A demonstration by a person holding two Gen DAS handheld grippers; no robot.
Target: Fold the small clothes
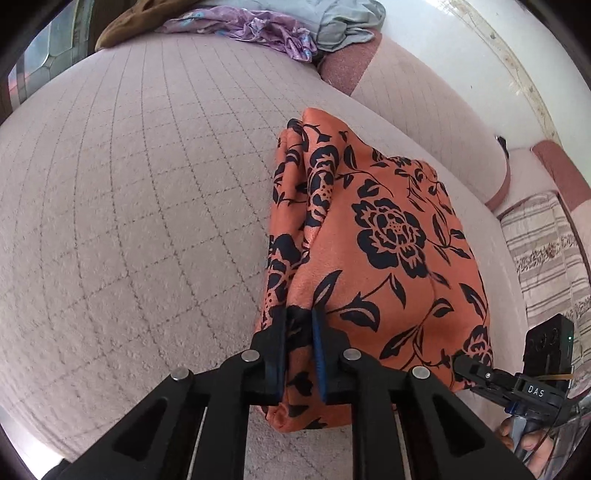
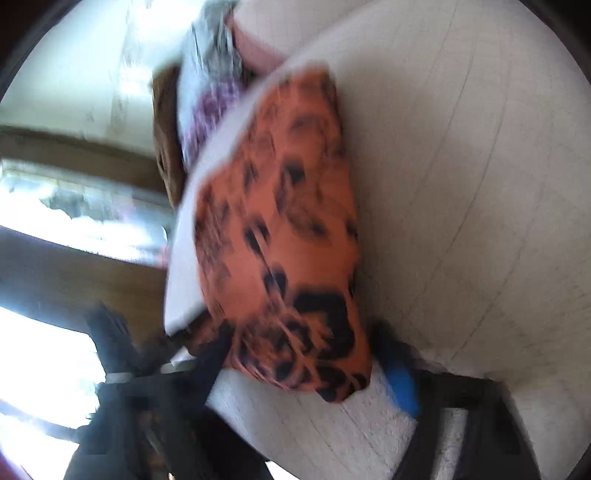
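An orange cloth with black flowers [image 1: 388, 229] lies folded on a pink quilted sofa seat [image 1: 129, 203]. My left gripper [image 1: 300, 321] is shut on the cloth's near left edge, and fabric bunches between its black fingers. The right gripper [image 1: 469, 367] shows at the cloth's near right corner, held by a hand. The right wrist view is blurred. There the orange cloth [image 2: 280, 221] fills the gap between the black finger and the blue pad [image 2: 400, 380] of my right gripper [image 2: 303, 343], which looks shut on the thick fold.
A pile of other clothes sits at the seat's far end: purple [image 1: 258, 29], grey-blue [image 1: 343, 22] and brown [image 1: 140, 18]. The sofa's back cushion [image 1: 424, 110] runs along the right. A striped cloth [image 1: 543, 258] lies beyond it. A bright window [image 2: 55, 221] is to the left.
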